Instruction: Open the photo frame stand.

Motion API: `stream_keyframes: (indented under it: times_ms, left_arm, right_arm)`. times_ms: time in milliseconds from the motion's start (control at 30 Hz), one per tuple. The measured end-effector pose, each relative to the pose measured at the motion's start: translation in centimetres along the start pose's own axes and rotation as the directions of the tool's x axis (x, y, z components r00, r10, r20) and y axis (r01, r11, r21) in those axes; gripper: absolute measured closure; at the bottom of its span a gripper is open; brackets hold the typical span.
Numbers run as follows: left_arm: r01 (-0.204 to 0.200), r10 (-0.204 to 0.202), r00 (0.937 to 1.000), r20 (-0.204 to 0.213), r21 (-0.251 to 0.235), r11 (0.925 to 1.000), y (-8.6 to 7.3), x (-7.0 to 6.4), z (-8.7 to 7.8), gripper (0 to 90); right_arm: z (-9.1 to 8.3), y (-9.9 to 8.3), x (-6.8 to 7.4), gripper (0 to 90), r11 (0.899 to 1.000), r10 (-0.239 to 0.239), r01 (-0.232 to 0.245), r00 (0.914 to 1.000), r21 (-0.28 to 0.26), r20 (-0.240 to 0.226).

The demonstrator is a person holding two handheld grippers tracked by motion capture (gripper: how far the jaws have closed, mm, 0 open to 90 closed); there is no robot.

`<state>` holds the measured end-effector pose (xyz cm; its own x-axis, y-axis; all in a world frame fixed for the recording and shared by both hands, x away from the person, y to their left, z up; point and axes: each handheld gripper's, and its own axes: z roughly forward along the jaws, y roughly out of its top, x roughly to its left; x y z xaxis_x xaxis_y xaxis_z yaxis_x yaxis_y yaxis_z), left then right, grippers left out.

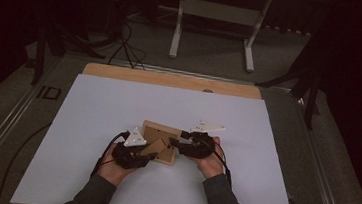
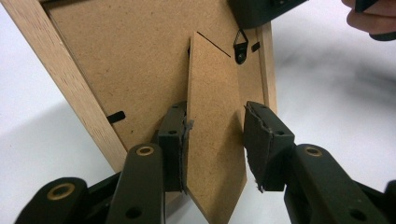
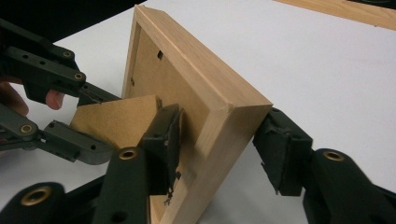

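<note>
A light wooden picture frame [image 1: 158, 129] stands tilted on the white sheet, its brown backboard [image 2: 116, 60] facing me. A hinged stand flap [image 2: 215, 116] swings out from the backboard. My left gripper [image 2: 212, 140] has a pad on each side of the flap and is shut on it; it also appears in the high view [image 1: 150, 153] and in the right gripper view [image 3: 86, 123]. My right gripper [image 3: 219, 144] clamps the frame's corner [image 3: 224, 107], one pad on the back and one on the front, at the frame's right side in the high view [image 1: 178, 143].
A small black hanger hook [image 2: 240, 44] sits near the top of the backboard. The white sheet [image 1: 119, 101] covers most of the table, with a wooden strip [image 1: 171, 79] along its far edge. A white desk frame [image 1: 215, 15] stands on the floor beyond.
</note>
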<state>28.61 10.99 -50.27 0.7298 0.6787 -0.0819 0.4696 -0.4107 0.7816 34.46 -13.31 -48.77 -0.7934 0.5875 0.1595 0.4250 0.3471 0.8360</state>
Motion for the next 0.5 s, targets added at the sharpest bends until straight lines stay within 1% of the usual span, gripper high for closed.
stream_keyframes:
  times_ms: [200,300,433,467,500]
  left_arm:
    - [-0.012,0.012,0.9999,-0.007,0.006,0.9999,0.16,-0.03,0.11,62.7]
    - [-0.012,0.012,0.9999,-0.001,0.011,0.9999,0.24,0.1,0.14,63.8]
    - [0.005,-0.005,1.0,0.001,0.008,1.0,0.33,0.44,0.29,67.4]
    - [0.005,-0.005,1.0,0.001,0.008,1.0,0.33,0.44,0.29,68.8]
    - [0.0,0.001,1.0,-0.008,0.017,0.9999,0.32,0.53,0.48,69.6]
  right_arm:
    - [-0.25,0.09,-0.01,53.8,1.0,-0.008,0.008,1.0,-0.014,0.001]
    - [-0.47,0.15,0.02,55.8,1.0,-0.016,0.016,0.9999,-0.022,-0.003]
    - [-0.83,0.31,0.25,58.2,0.998,-0.042,0.042,0.9991,-0.044,0.009]
    - [-0.91,0.37,0.37,58.2,0.997,-0.052,0.052,0.9986,-0.048,0.014]
    - [-0.96,0.42,0.51,58.2,0.997,-0.064,0.065,0.9978,-0.051,0.018]
